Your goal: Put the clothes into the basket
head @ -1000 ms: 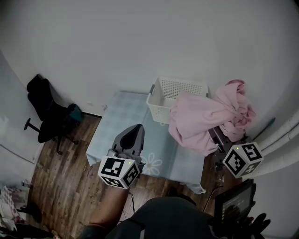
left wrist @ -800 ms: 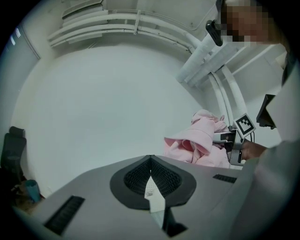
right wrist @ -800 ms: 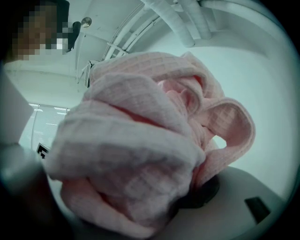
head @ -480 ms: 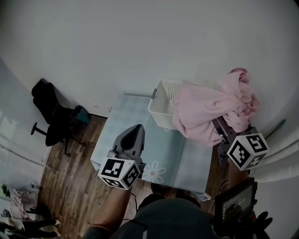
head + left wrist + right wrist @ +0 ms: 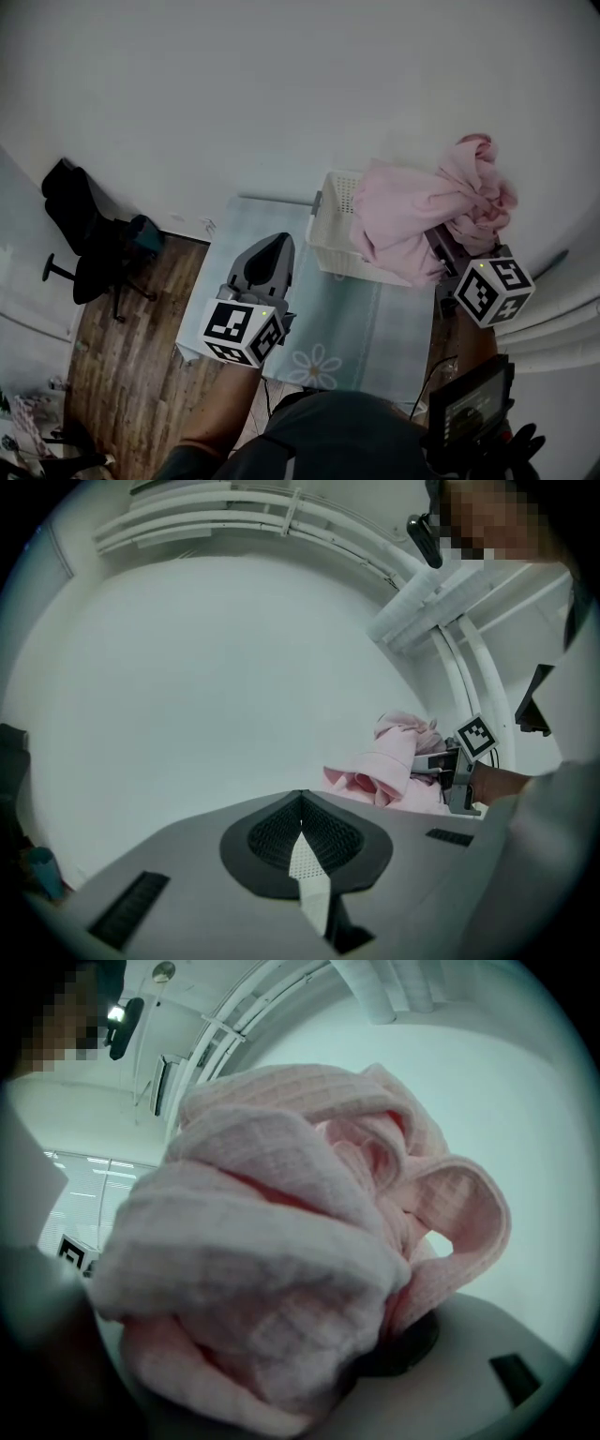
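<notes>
A bulky pink waffle-weave garment [image 5: 412,217] hangs bunched from my right gripper [image 5: 442,242], which is shut on it at the table's right side. The cloth drapes over the right half of the white slatted basket [image 5: 336,225] and hides that rim. In the right gripper view the garment [image 5: 272,1241] fills the picture and covers the jaws. My left gripper [image 5: 272,255] hovers over the table's left part, shut and holding nothing; its tips [image 5: 300,801] meet. From the left gripper view the pink garment [image 5: 386,766] shows off to the right.
The table wears a pale blue cloth [image 5: 361,323] with a daisy print. A black office chair [image 5: 89,239] stands on the wooden floor [image 5: 131,328] at the left. White pipes [image 5: 562,305] run at the right, and a dark screen [image 5: 469,403] sits near my right arm.
The right gripper has carried the pink garment up and leftwards, so it now covers more of the basket. The left gripper has stayed roughly where it was, still shut.
</notes>
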`<state>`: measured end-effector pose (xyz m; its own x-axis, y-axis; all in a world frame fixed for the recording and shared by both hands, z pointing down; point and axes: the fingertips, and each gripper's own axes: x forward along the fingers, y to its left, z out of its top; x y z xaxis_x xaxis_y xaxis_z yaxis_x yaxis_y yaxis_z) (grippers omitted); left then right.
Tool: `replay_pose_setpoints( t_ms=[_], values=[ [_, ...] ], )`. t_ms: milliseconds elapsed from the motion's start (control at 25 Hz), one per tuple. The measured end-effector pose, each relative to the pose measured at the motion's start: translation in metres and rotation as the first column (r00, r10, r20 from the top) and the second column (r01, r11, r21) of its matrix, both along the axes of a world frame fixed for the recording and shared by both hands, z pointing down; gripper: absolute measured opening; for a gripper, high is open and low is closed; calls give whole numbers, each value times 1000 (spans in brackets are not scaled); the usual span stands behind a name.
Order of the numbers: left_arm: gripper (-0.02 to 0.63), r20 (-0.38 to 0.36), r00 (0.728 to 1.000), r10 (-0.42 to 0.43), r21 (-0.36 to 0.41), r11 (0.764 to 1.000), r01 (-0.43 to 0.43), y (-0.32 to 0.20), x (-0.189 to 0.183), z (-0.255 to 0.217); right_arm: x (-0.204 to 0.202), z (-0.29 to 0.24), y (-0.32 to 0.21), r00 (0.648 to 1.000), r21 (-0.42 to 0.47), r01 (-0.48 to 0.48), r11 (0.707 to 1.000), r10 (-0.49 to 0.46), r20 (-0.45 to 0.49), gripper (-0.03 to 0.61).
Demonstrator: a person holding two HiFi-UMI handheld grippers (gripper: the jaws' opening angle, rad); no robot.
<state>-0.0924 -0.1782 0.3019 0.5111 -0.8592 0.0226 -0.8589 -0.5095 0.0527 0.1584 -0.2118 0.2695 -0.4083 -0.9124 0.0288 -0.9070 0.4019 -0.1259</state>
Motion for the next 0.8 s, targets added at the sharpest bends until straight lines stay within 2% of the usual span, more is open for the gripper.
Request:
replay_pose_setpoints(
  t_ms=[160,360,480,600,800],
  values=[
    [9,-20,1000,-4,-9,1000,3,-17,-2,8,1,16,-21,999,-33,-3,999,2,-33,341],
    [9,-41,999,-6,-55,998,4,-79,-42,26,-44,46,-88,996,-116,10,993,-21,-91,341],
    [9,-48,999,8,-58,998,-11,-86,-39,25,-48,57,-99,992,-146,27,989,-45,-119,341],
    [9,-22,999,30,-65,997,-32,-96,-34,29,-49,73,-111,992,-184,35,982,-57,-115,341],
    [9,-17,999,44,-108,993,-46,-123,-36,50,-58,112,-141,986,-257,44,965,-83,-145,341]
  ],
)
